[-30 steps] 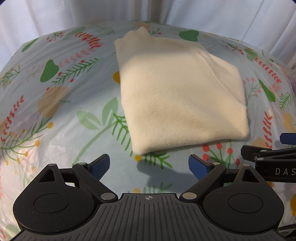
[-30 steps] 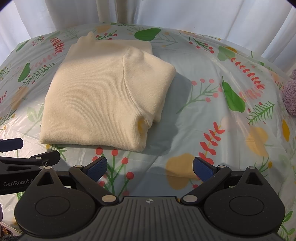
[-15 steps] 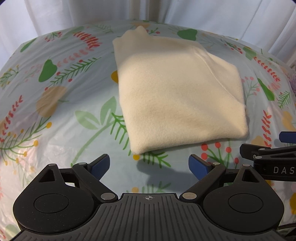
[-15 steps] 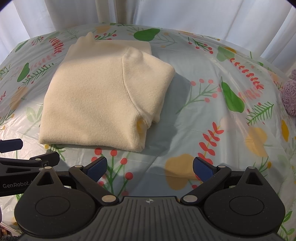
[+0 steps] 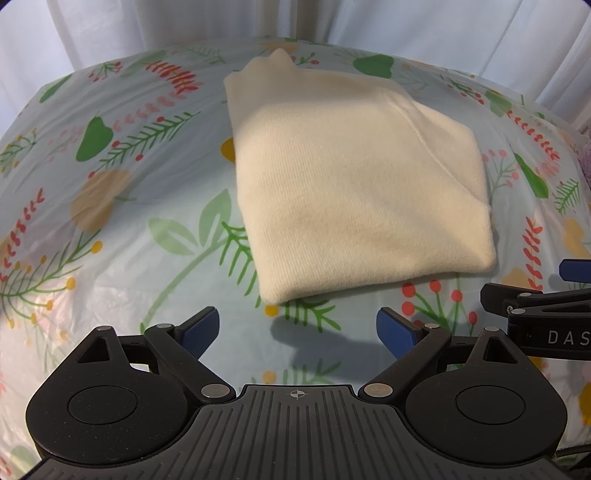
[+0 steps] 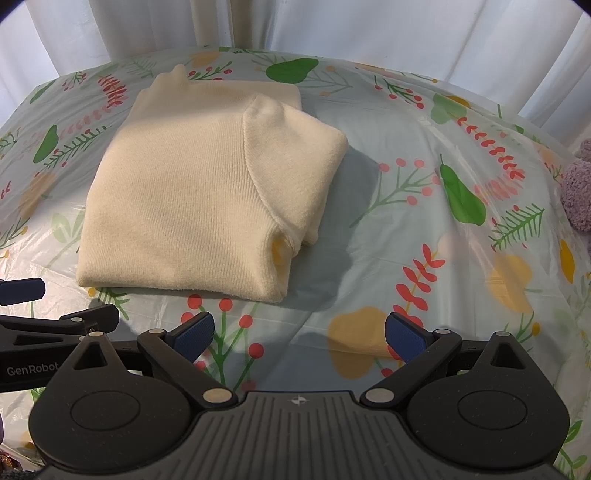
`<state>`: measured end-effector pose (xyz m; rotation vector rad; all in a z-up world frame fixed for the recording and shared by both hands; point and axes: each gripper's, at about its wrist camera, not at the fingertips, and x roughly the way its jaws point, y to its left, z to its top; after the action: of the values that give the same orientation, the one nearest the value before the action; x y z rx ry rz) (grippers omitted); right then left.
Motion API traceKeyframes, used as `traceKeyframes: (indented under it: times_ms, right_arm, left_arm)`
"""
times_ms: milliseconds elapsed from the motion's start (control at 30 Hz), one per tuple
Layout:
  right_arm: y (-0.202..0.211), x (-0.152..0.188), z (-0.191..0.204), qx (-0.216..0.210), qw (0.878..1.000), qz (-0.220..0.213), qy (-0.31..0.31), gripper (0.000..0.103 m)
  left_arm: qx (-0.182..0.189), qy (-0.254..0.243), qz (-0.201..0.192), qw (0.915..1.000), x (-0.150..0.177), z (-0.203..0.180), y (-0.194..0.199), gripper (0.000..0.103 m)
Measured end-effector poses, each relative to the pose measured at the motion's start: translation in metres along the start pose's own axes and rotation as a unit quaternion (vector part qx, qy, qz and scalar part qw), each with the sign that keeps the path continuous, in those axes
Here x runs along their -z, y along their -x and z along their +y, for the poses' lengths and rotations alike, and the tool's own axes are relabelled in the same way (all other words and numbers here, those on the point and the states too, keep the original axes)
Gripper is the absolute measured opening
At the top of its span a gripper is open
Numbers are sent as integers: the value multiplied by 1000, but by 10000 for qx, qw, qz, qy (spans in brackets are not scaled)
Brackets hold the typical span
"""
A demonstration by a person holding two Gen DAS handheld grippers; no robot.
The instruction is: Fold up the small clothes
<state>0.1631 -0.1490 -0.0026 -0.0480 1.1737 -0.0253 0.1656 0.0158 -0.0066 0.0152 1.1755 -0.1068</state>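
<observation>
A cream knit sweater (image 5: 354, 184) lies folded into a thick rectangle on the floral tablecloth (image 5: 129, 229); it also shows in the right wrist view (image 6: 199, 199), with a folded sleeve on its right side. My left gripper (image 5: 297, 328) is open and empty, hovering just short of the sweater's near edge. My right gripper (image 6: 299, 334) is open and empty, in front of the sweater's near right corner. Each gripper shows at the edge of the other's view.
White curtains (image 6: 332, 26) hang behind the table. A purple fuzzy item (image 6: 578, 192) lies at the far right edge. Bare tablecloth (image 6: 443, 221) stretches right of the sweater and to its left in the left wrist view.
Both grippers have drifted very slightly; the sweater sits a touch further left in both views. Nothing was gripped or let go.
</observation>
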Motion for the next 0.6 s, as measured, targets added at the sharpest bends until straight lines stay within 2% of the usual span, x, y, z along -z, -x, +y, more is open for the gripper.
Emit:
traceKeyframes:
  times_ms: [600]
  right_arm:
    - [2, 1, 1, 61, 10000, -41, 33, 99]
  left_arm:
    - [-32, -4, -36, 10000, -1, -2, 1, 96]
